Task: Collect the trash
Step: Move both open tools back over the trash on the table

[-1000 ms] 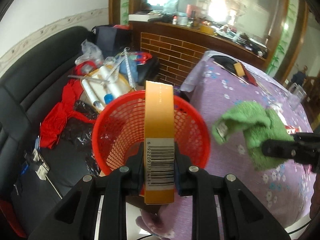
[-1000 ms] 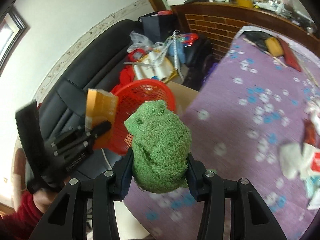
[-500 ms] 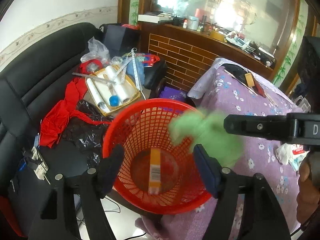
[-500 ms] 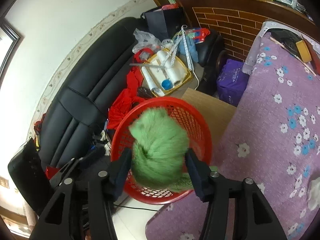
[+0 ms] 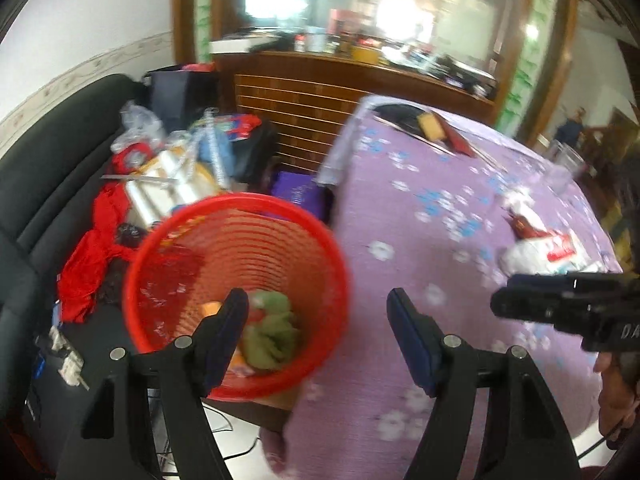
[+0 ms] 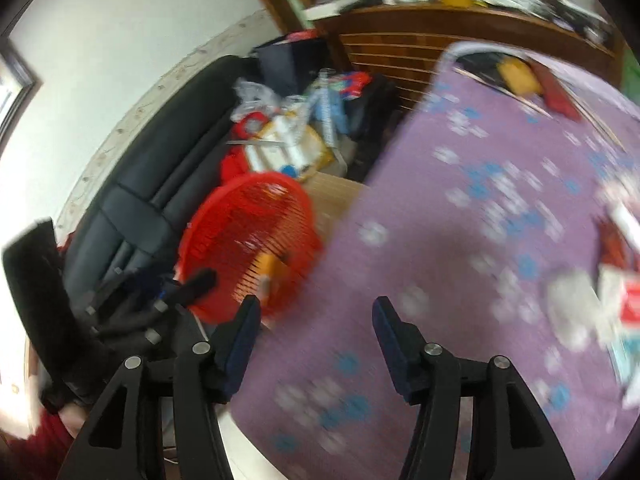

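My left gripper (image 5: 316, 316) hangs with jaws apart and empty beside the red basket (image 5: 236, 300), where the green cloth (image 5: 272, 328) already lies. My right gripper (image 6: 316, 320) is empty too, its jaws opening. The remaining wrappers (image 6: 616, 292) lie to its right on the purple tablecloth (image 6: 460, 240), nearer that hand.
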Demonstrator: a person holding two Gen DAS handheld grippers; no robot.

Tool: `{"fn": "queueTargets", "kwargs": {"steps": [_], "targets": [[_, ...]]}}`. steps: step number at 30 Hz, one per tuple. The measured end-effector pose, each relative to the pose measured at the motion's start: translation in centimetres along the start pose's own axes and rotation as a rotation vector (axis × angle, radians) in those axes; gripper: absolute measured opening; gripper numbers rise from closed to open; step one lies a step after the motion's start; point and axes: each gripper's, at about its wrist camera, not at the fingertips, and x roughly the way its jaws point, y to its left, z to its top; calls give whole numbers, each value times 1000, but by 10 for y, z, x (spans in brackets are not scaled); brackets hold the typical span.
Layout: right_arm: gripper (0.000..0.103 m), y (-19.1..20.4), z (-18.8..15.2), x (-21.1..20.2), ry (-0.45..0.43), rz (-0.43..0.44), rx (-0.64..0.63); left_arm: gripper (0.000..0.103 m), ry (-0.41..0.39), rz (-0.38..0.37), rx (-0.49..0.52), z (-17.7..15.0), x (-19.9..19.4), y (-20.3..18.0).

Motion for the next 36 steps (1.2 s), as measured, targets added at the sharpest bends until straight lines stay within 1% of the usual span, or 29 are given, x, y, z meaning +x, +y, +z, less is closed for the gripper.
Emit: {"fn": "queueTargets", "kwargs": {"steps": [3,6,8,9,12,16,19,22,25,28,31,32,33,36], "targets": [[63,-40,-32,-22,-10,-49,73,71,24,-37,36,-5,6,-28],[63,-72,-54,-42,-22,-80,146,71,52,-83,80,-11,13,-62],[63,-98,-69,-60,-44,-114,205,71,72,-125,116,-15,17,-89],[63,-104,-73,-66,-51,-124,226,71,78,-143,133,-17,17,-102],[62,-137,-91,-93,-76,-169,307,71,97,-193,175,-22,19,-136],[62,-164,-115,-122,-107,-210,372,71,135,-257,220,-29,23,-182],[62,-186,-133,-142,-128,-245,429,70,143,-276,255,-31,24,-207],[62,-209,-152,-164,-153,-272,486,71,145,-294,287,-34,23,-231],[62,-226,-164,-180,-168,-292,522,70,145,-304,319,-39,22,-252],[62,-239,-170,-190,-185,-310,543,70,149,-309,337,-41,21,-264],[62,-252,-173,-199,-197,-334,558,71,135,-286,344,-36,24,-269],[62,-257,-173,-202,-199,-340,562,71,131,-279,340,-34,25,-269],[62,-259,-173,-203,-199,-345,564,74,126,-270,332,-30,28,-268],[62,-268,-173,-208,-203,-341,575,77,118,-212,308,-14,47,-262]]}}
